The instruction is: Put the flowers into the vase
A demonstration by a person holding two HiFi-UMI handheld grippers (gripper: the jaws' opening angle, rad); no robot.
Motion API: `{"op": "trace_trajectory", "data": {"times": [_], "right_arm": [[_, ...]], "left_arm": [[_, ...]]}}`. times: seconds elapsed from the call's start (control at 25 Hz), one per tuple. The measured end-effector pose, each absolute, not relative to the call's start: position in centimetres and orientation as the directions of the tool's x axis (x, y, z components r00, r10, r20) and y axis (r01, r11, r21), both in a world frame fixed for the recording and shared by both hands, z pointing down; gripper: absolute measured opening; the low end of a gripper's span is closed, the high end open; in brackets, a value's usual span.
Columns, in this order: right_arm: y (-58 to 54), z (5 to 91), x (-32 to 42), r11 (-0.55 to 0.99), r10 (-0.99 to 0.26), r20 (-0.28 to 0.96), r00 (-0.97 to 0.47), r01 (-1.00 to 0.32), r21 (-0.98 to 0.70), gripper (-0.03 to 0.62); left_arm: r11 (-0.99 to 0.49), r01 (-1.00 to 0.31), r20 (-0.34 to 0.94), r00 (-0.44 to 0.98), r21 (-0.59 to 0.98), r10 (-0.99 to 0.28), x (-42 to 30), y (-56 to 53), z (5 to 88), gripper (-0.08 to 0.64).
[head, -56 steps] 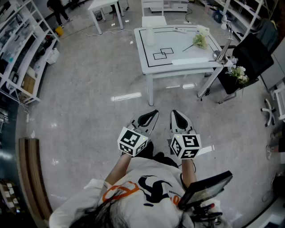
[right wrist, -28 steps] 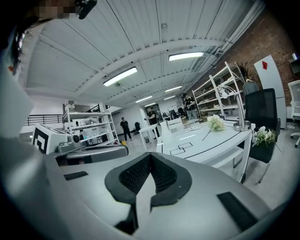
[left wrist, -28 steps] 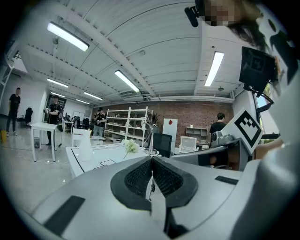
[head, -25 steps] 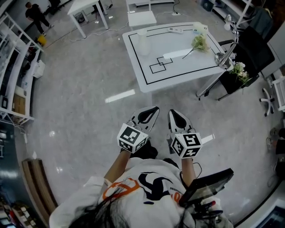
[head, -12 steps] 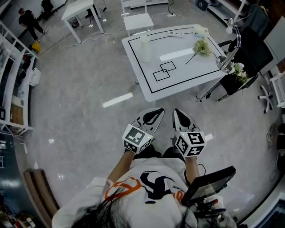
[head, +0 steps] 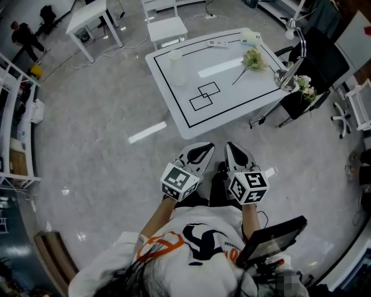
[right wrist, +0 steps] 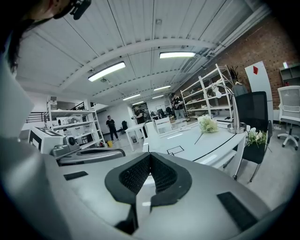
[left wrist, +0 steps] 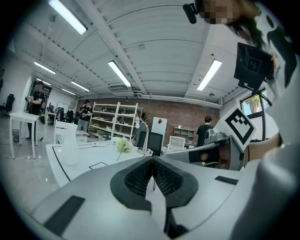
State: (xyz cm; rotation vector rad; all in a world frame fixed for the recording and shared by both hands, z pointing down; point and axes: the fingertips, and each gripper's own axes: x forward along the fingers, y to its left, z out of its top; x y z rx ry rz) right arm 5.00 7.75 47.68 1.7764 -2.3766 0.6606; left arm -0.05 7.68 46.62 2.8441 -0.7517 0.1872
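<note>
Left gripper [head: 199, 152] and right gripper [head: 234, 152] fingers together, empty, short of the white black-lined tabletop [head: 232, 96]; pale flower sprig [head: 251, 58] lies far right, tall white vase [head: 177, 67] far left, so reaching in closed risks shoving the thin stem or tipping the vase.

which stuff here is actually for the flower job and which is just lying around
For the job: flowers, vase, table, left gripper, right gripper (both shut, empty).
Just lying about: desk lamp, black chair, small table behind.
</note>
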Motion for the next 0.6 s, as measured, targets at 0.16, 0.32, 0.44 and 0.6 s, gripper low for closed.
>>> {"op": "trace_trajectory", "data": {"times": [0.16,0.32,0.44,0.6], "right_arm": [[5.3,48.0,6.4,0.222,-0.891,0.328,-0.314,-0.931,-0.291,0.013],[2.3,48.3,8.2,0.222,-0.889,0.327,-0.320,-0.927,-0.304,0.014],[-0.1,48.5,9.7,0.234,-0.884,0.328,-0.334,-0.922,-0.310,0.012],[-3.8,48.6,11.8,0.253,-0.875,0.326,-0.358,-0.912,-0.323,0.013]], "left_arm": [[-0.847,-0.508,0.178,0.858,0.154,-0.482,1.0,5.3,47.0,0.011],[-0.840,-0.520,0.192,0.850,0.153,-0.491,2.3,2.6,47.4,0.011],[-0.829,-0.536,0.203,0.839,0.157,-0.504,3.7,0.2,47.6,0.011],[-0.817,-0.558,0.227,0.822,0.144,-0.522,6.0,-3.3,48.0,0.011]]}}
